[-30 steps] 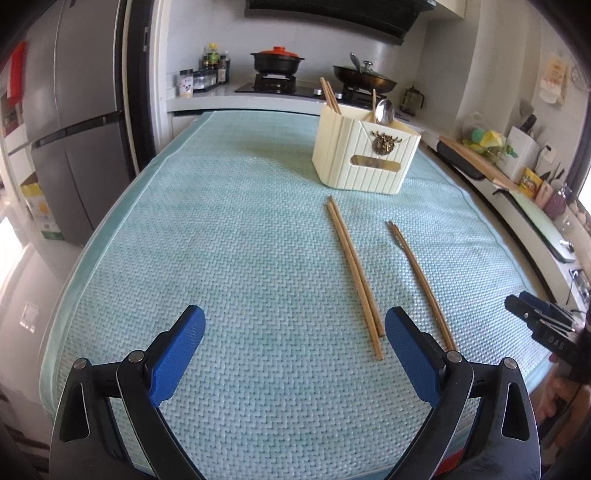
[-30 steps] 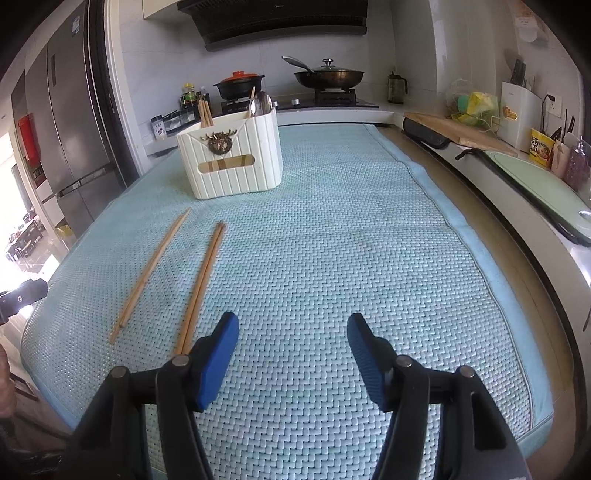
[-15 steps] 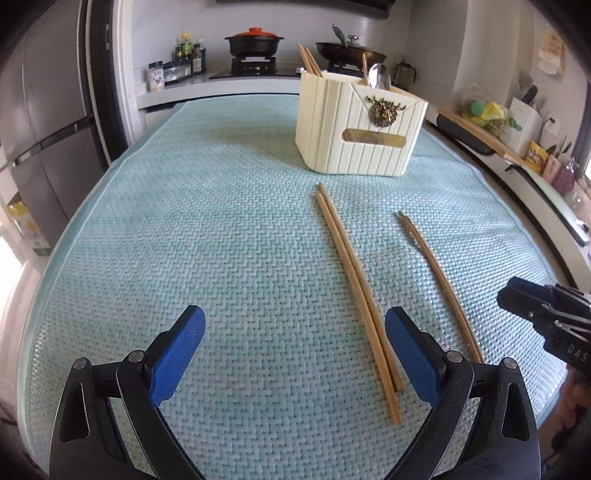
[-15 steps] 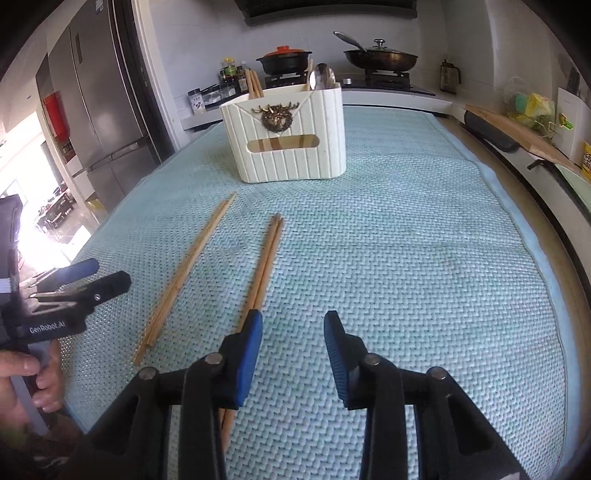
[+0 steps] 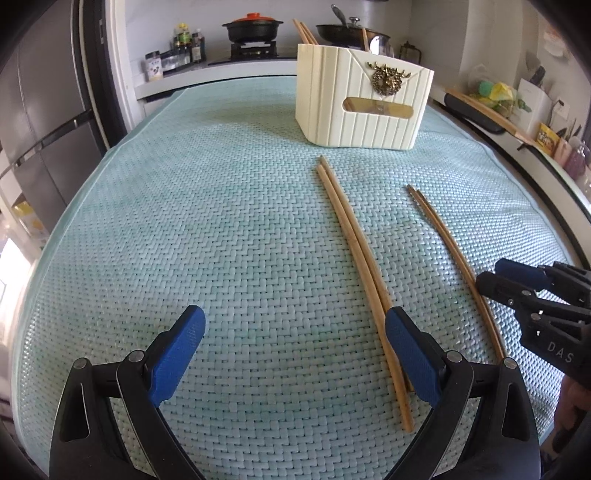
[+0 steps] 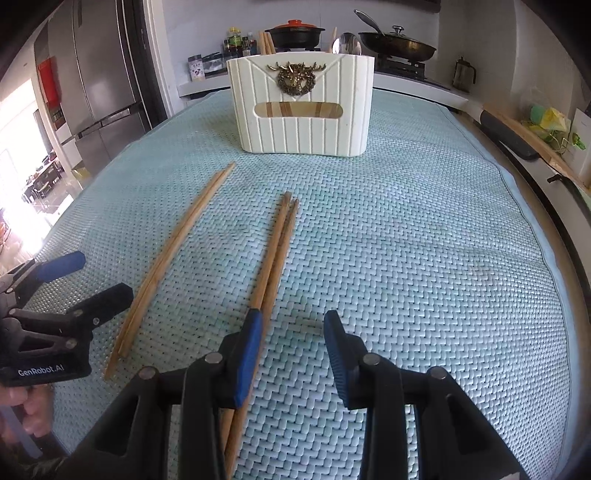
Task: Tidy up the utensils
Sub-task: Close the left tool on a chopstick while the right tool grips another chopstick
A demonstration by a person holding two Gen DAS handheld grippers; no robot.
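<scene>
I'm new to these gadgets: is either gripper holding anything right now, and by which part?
Nothing is held. The left gripper and right gripper both stand open above the mat; both chopstick pairs lie outside the jaws.

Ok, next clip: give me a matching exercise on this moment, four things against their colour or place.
Things:
1. utensil holder
2. spoon
3. lighter chopstick pair
4. pot lid

Colour or place:
a. orange, on the black pot at the back
b. cream, standing on the mat
c. lying flat on the mat, short of the holder
d. upright inside the holder, bowl end up

Pairs: 1-b, 2-d, 3-c, 4-a
</scene>
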